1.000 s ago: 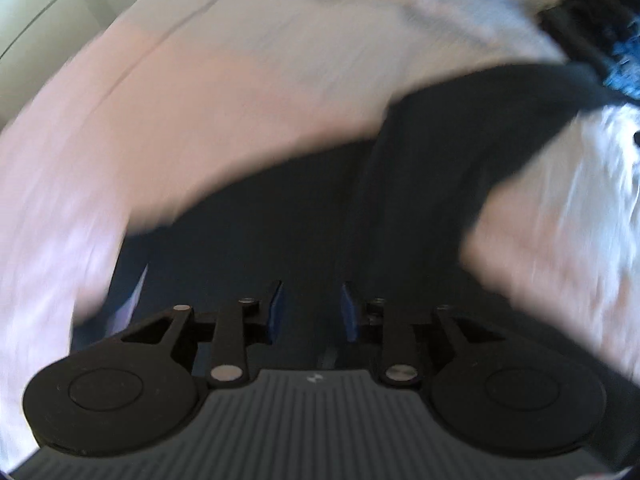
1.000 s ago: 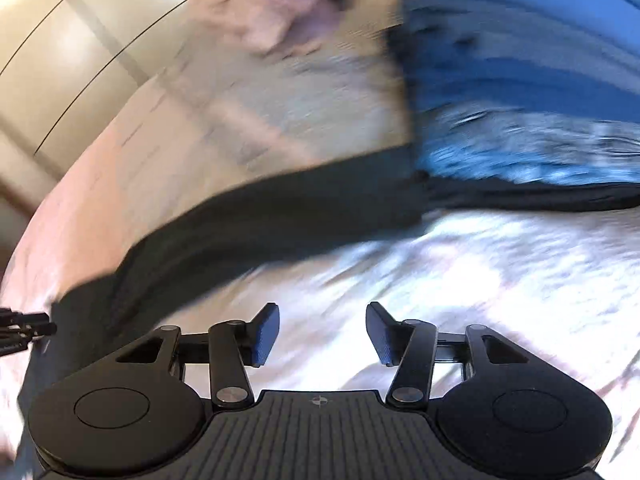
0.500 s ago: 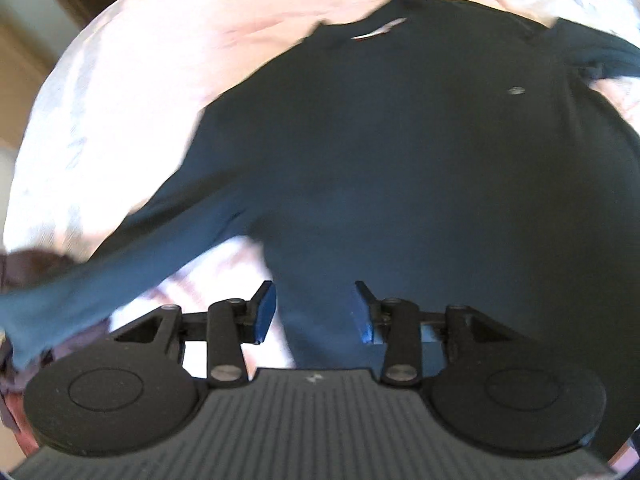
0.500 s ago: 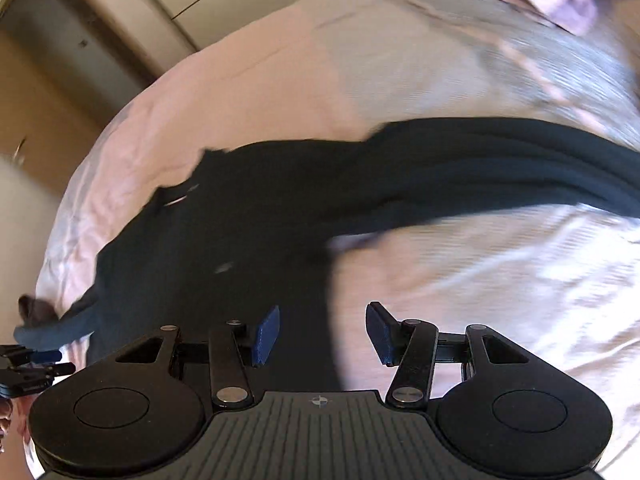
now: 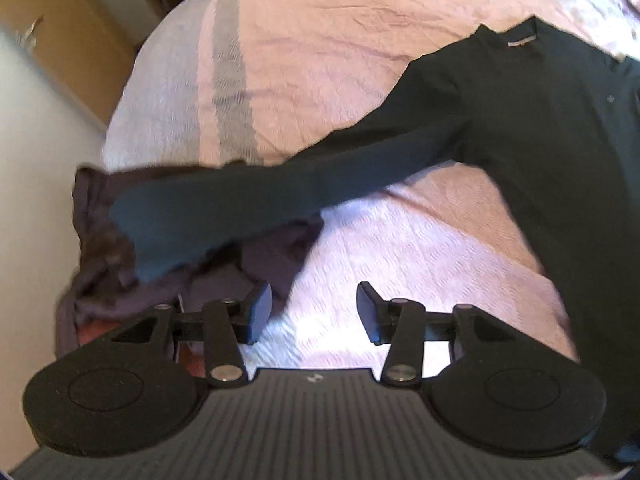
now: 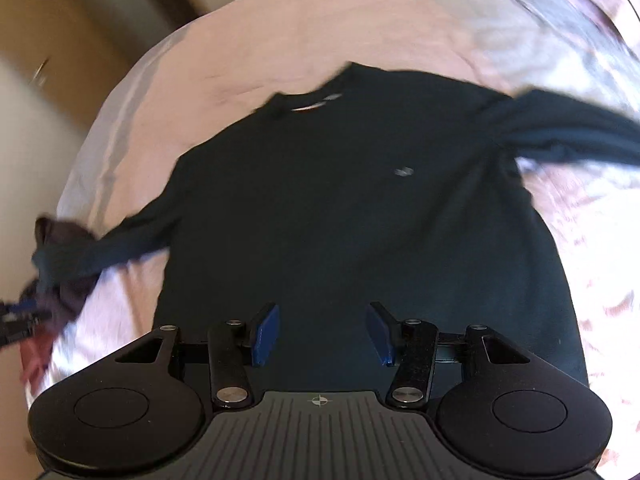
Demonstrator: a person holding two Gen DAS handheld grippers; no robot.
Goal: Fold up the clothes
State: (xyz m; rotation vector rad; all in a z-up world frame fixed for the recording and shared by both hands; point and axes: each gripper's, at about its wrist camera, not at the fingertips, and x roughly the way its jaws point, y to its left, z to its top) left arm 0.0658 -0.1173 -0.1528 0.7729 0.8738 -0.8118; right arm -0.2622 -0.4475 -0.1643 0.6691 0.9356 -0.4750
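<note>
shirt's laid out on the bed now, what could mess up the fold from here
1. The shirt's left sleeve lies across a heap of purple clothes at the bed's edge. Grabbing that cuff could snag the heap too.
2. The other sleeve looks bunched near the shoulder; folding it in as it lies would likely trap creases.
3. Both the left gripper, its jaws opening, and the right gripper hold nothing, so the bedspread might get pinched along with the shirt.

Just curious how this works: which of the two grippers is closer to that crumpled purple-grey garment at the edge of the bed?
Left. The left gripper, jaws opening and empty, hovers right beside the purple-grey garment. The right gripper hangs over the dark shirt, with the garment far off to its side.
</note>
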